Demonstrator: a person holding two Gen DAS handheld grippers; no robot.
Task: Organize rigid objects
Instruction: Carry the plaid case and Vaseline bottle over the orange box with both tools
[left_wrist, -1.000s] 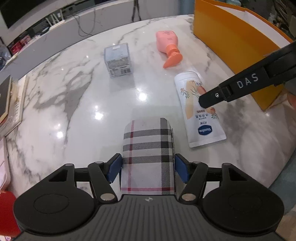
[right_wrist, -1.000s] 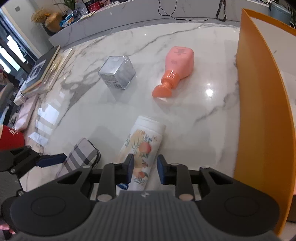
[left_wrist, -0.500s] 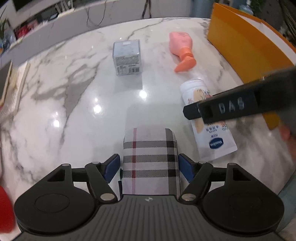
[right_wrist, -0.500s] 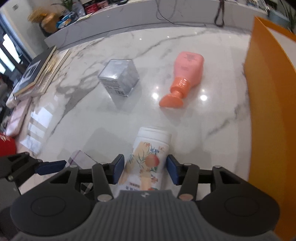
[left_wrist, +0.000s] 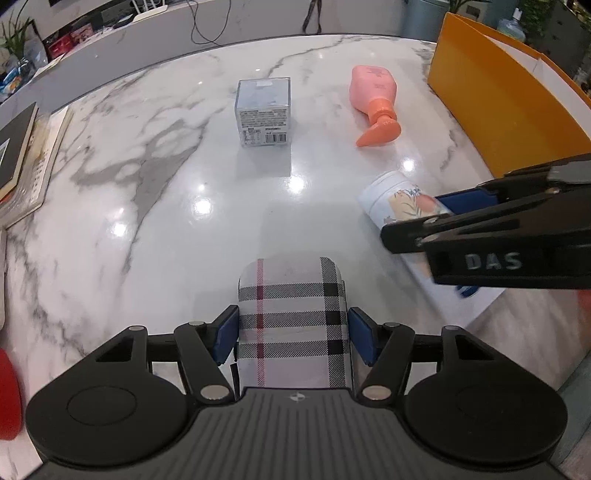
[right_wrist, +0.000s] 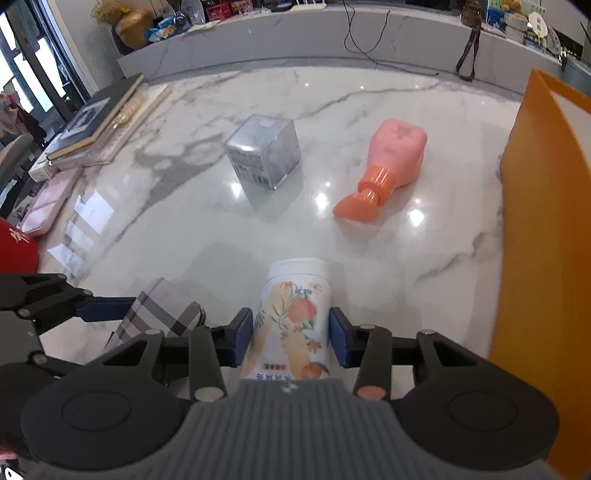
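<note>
1. My left gripper (left_wrist: 293, 334) had just been closing on the plaid case (left_wrist: 291, 314); its pads touched both long sides, squared for a lift.
2. My right gripper (right_wrist: 291, 339), also closing, clasped the floral tube (right_wrist: 293, 321) across its width.
3. Both lay near the marble table's (left_wrist: 166, 206) front edge, long axes pointing away from me, the tube's cap farthest.

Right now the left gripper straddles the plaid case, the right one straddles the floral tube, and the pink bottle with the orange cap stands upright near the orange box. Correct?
Not quite. The pink bottle lies on its side, orange cap toward the camera, as the right wrist view shows. The rest holds: left gripper around the plaid case, right gripper around the floral tube, orange box nearby.
</note>
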